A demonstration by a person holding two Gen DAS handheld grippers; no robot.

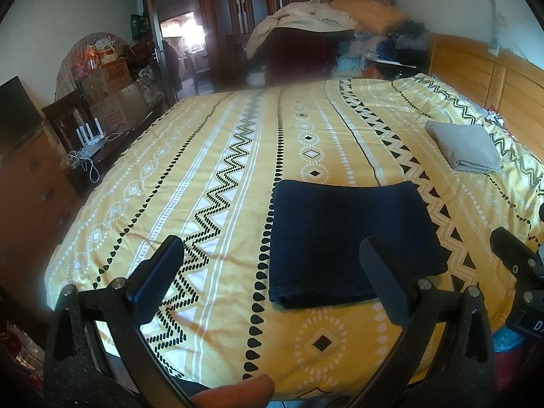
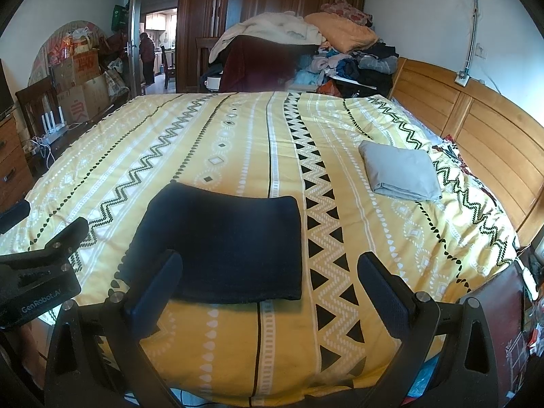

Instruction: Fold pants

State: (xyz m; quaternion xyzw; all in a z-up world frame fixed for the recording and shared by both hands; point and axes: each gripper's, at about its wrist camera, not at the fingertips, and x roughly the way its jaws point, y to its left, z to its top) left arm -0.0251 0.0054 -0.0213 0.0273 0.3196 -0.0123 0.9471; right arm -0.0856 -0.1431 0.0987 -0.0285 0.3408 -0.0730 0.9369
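Note:
Dark navy pants [image 1: 346, 238] lie folded into a flat rectangle on the yellow patterned bedspread [image 1: 210, 170], near the bed's front edge. They also show in the right wrist view [image 2: 224, 244]. My left gripper [image 1: 272, 268] is open and empty, held above the bed just in front of the pants' near left corner. My right gripper [image 2: 270, 282] is open and empty, above the pants' near right edge. Each gripper shows at the edge of the other's view, the right one [image 1: 516, 265] and the left one [image 2: 44, 255].
A folded grey garment [image 2: 401, 173] lies on the bed at the right, near the wooden headboard [image 2: 476, 125]. A heap of clothes and blankets [image 2: 306, 44] stands behind the bed. Boxes, a chair and a router [image 1: 91, 132] stand at the left.

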